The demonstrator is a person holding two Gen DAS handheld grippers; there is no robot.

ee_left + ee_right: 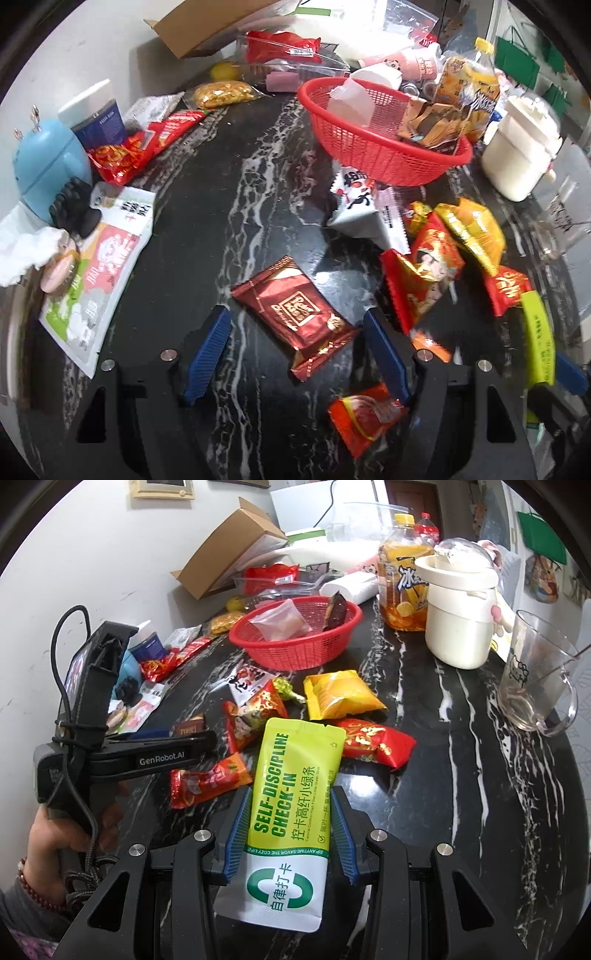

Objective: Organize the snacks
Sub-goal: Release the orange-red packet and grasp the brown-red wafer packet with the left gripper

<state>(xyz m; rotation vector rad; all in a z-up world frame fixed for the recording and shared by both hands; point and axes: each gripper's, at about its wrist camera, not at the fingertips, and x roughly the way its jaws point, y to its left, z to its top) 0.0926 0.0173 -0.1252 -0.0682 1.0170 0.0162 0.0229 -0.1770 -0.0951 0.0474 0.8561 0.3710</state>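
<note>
Black marble-veined counter [424, 738], strewn with snack packets awaiting sorting.

Item 1. Red mesh basket [295, 653], set toward the back of the counter; judged to be the collecting vessel, since a clear sachet and a dark wrapper are already lying inside it while most packets are still outside.

Item 2. Green-and-white pouch [291, 812], lettered "SELF-DISCIPLINE CHECK-IN". It is clamped at its lower half between the blue ribbed pads [236, 834] of the right gripper [291, 830], whose jaws are drawn in against both long edges. The pouch is held lengthwise along the fingers, its top pointing toward the basket, presumably so that it can be carried there and let go top first.

Item 3. Dark red chocolate packet [295, 314], lying flat on the counter, askew. It is straddled by the left gripper [295, 350], whose jaws are spread wide, a pad to either side and neither seen to touch it. The gripper is judged to be lined up for a pick.

Item 4. Loose pile, between basket and grippers: yellow packet [340, 694], red foil packets [373, 742], orange-red packet [210, 779]. None is held.

Item 5. Non-snack goods kept to the right edge: bottled tea [402, 579], cream lidded pot [458, 616], glass mug [535, 679]. Cardboard box [229, 554] is propped at the rear wall.
</note>
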